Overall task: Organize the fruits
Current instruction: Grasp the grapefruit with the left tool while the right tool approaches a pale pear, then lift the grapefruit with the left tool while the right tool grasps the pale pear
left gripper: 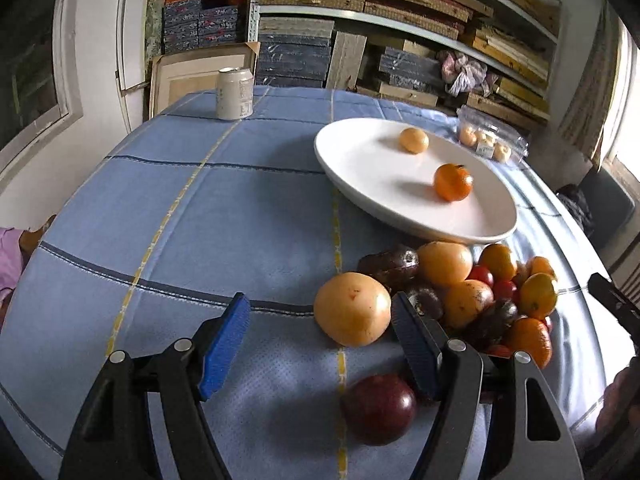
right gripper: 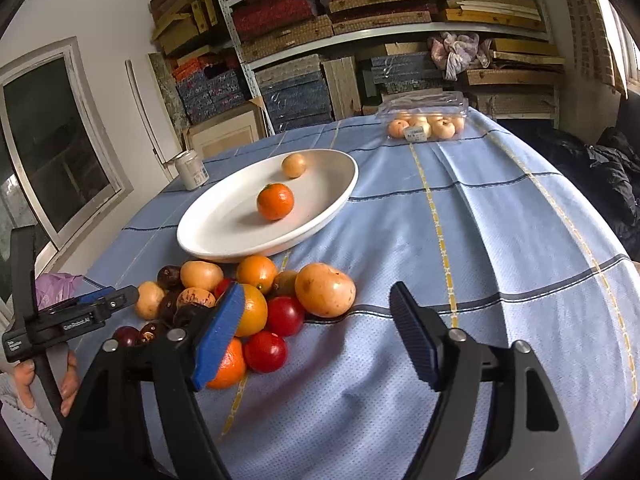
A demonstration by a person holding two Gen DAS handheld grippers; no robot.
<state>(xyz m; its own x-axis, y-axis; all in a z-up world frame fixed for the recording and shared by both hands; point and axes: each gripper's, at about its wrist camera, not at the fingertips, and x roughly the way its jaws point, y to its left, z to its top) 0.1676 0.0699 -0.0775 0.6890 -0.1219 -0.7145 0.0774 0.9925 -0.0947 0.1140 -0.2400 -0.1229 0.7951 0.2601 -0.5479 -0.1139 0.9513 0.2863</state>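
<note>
A white plate (left gripper: 360, 168) (right gripper: 208, 236) on the blue cloth holds a tangerine (left gripper: 453, 182) (right gripper: 275, 201) and a small pale fruit (left gripper: 414, 140) (right gripper: 293, 165). In front of it lies a pile of fruit (left gripper: 472, 292) (right gripper: 240, 300): oranges, yellow fruits, red tomatoes, dark purple fruits. My left gripper (left gripper: 320, 344) is open and empty, just left of the pile, with a big yellow fruit (left gripper: 352, 308) ahead and a dark red fruit (left gripper: 378, 408) under its right finger. My right gripper (right gripper: 316, 336) is open and empty at the pile's right edge. The left gripper also shows in the right wrist view (right gripper: 116, 300).
A drink can (left gripper: 235, 93) (right gripper: 192, 169) stands at the table's far left edge. A clear plastic box of small fruits (left gripper: 490, 140) (right gripper: 424, 122) sits at the far right. Shelves of stacked boxes stand behind the table. A dark coat (right gripper: 600, 176) lies to the right.
</note>
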